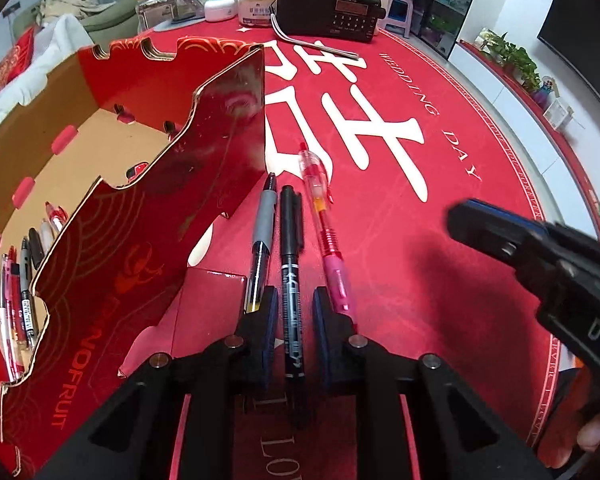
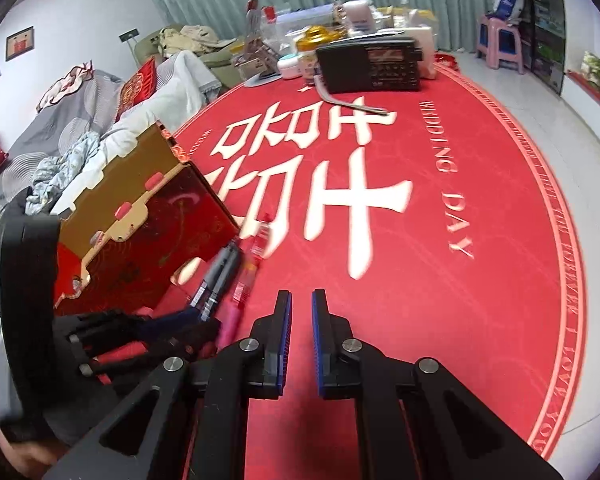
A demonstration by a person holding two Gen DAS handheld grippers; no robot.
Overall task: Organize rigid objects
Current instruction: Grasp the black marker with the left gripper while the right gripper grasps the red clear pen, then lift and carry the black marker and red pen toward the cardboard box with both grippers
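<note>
I had the left gripper (image 1: 295, 300) spread around the black marker pen (image 1: 290, 280), which lay on the red mat (image 1: 440, 240) between its pads, not yet pinched. The grey-grip pen (image 1: 262, 236) lay just left of it, the pink pen (image 1: 326, 236) just right. The red cardboard box (image 1: 148, 208), with more pens inside, stood further left. My right gripper (image 2: 301, 300) hung slightly parted and empty above the mat.

The cardboard box (image 1: 228, 128) shows glossy red outside, matt brown inside; the red tablecloth (image 1: 440, 240) looks matt, the black marker (image 1: 291, 280) smooth plastic.
</note>
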